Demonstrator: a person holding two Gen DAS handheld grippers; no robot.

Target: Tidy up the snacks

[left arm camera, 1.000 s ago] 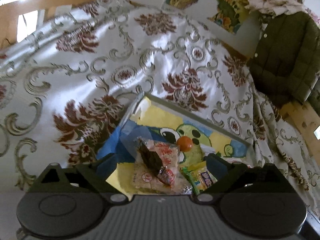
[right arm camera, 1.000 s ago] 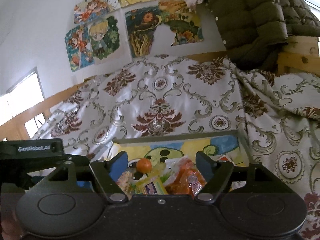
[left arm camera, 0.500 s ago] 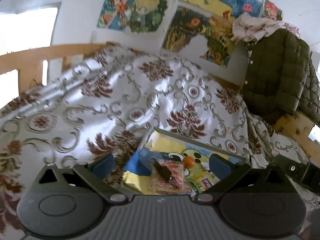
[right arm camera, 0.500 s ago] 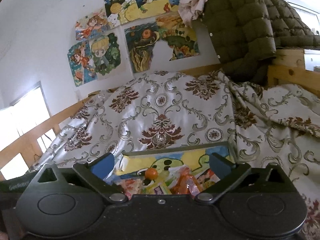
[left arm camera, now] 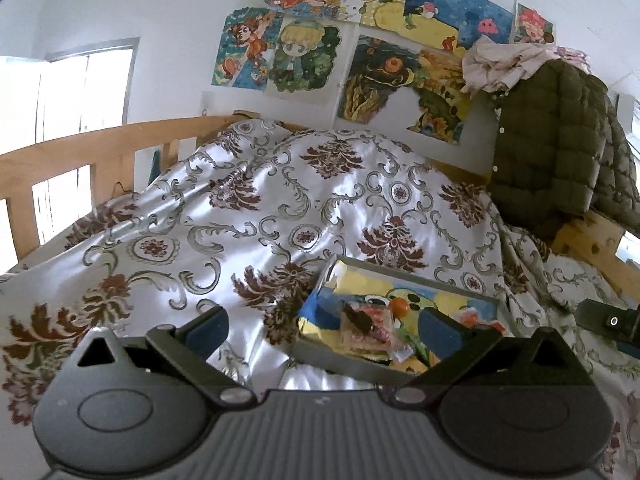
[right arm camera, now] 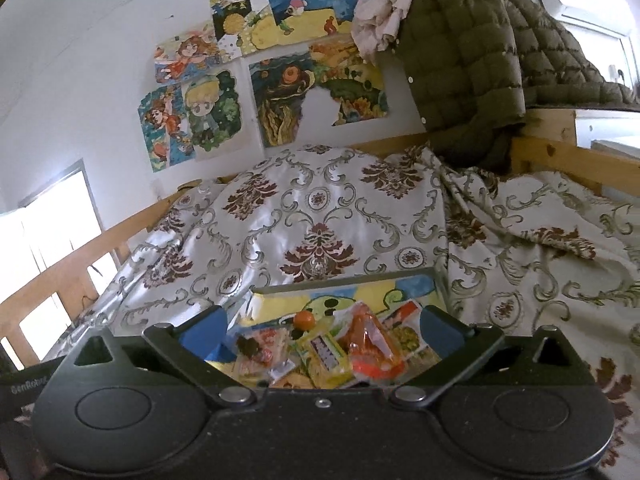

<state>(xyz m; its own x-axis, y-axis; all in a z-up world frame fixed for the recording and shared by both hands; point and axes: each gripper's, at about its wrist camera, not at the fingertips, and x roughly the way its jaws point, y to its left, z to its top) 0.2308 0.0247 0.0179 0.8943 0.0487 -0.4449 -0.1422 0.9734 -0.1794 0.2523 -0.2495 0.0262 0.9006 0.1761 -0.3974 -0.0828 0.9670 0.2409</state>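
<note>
On the patterned bedspread sits a shallow tray holding the snacks: an orange packet, a yellow packet, a pink packet and a small orange ball. Both grippers have drawn back and up from the tray since a second ago, so more wall and posters show. The left gripper stands wide apart, holding nothing. The right gripper has just been opening and is now spread fully, nothing between its fingers.
</note>
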